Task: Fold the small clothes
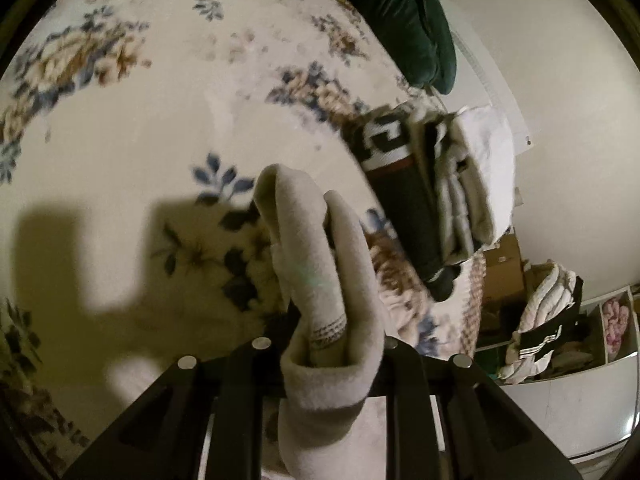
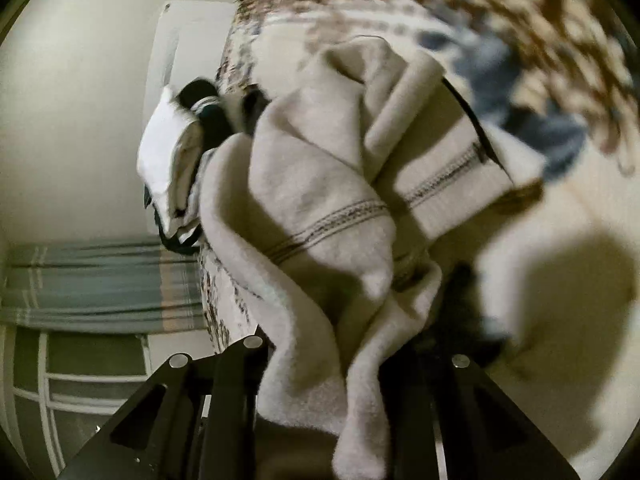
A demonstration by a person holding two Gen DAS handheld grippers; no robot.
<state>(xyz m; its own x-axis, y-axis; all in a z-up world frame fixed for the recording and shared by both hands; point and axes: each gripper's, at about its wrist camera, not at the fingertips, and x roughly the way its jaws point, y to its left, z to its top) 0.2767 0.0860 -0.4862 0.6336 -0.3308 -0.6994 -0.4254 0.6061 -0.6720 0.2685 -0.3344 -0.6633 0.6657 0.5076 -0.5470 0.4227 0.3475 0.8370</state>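
Bunched between the jaws of the left tool (image 1: 332, 320) is a thick fold of a pale grey fleece garment (image 1: 320, 264), its stitched hem showing just above the pinch. The right tool (image 2: 352, 344) is clamped on another part of the same garment (image 2: 320, 200) — two grips, I'd judge, so the cloth can be lifted clear and spread out for a fold. It hangs off the floral bedspread (image 1: 140, 128) rather than lying on it. At about two o'clock in the left view sits a stack of folded clothes (image 1: 432, 192) near the bed's edge, kept aside — likely where this piece ends up. A dark green cushion (image 1: 400, 12) lies at one o'clock.
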